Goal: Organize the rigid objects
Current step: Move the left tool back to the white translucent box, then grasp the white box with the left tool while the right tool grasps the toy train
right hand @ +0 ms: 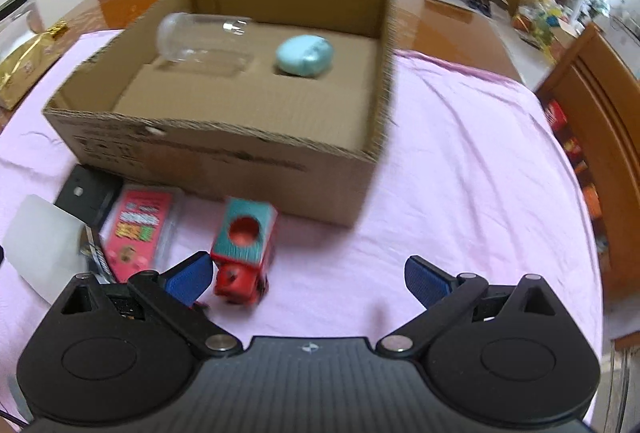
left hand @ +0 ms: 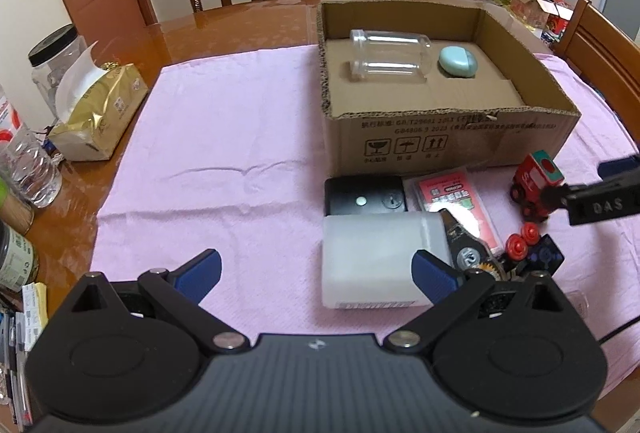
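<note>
Left claw (left hand: 318, 275) is held open low over the pink cloth (left hand: 208, 153), w/ its right pad beside a white plastic box (left hand: 372, 261) lying on the cloth. Right claw (right hand: 308, 279) is also spread wide, nothing gripped; a red-and-teal toy train (right hand: 244, 253) is seen just beside its left pad, contact can't be told. Next to the train, a pink card pack (right hand: 140, 229) and a black box (left hand: 366, 195) are laid. Further back on the desk (left hand: 224, 29), an open cardboard box (left hand: 452, 141) is set, w/ a clear jar (left hand: 390, 55) on its side and a pale blue oval case (left hand: 458, 61) inside, near each other but apart.
</note>
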Demonstrator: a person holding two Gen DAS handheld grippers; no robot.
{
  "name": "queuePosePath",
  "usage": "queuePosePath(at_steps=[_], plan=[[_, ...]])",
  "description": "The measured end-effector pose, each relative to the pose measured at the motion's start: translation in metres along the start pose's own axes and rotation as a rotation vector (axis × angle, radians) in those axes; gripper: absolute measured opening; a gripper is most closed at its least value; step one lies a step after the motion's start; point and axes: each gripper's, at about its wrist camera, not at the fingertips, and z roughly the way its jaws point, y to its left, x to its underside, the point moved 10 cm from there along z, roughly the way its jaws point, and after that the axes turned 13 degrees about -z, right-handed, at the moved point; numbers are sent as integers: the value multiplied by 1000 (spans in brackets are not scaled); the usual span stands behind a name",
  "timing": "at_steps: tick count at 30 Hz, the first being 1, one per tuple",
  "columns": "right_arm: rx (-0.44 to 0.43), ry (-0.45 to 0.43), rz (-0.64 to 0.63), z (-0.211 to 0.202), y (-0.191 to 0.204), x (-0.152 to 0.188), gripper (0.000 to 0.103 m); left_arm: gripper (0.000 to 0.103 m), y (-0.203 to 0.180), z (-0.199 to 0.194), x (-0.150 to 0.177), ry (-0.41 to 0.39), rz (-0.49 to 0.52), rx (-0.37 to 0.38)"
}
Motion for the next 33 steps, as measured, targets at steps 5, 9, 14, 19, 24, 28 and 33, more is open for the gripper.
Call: queuePosePath(at_steps=[5,9,14,19,24,28,33], plan=[[39,43,69,4,-28,24,103,101,-15,5,-1,11,26,24],[40,64,115,7,-41,37,103,101,-24,11,2,21,51,31],[-11,58,91,6,-36,44,103,101,-28,22,7,47,50,30],[-75,39,47,1,-17,37,103,101,-31,30,9,70,40,66],[-87,13,19,-1,-4,21,103,101,-33,42,11,75,78,44],[-89,13,15,-2,-1,17,103,101,-20,45,9,79,47,30],[-118,14,37,-3,2,15,103,101,-4,53,11,89,47,-12]])
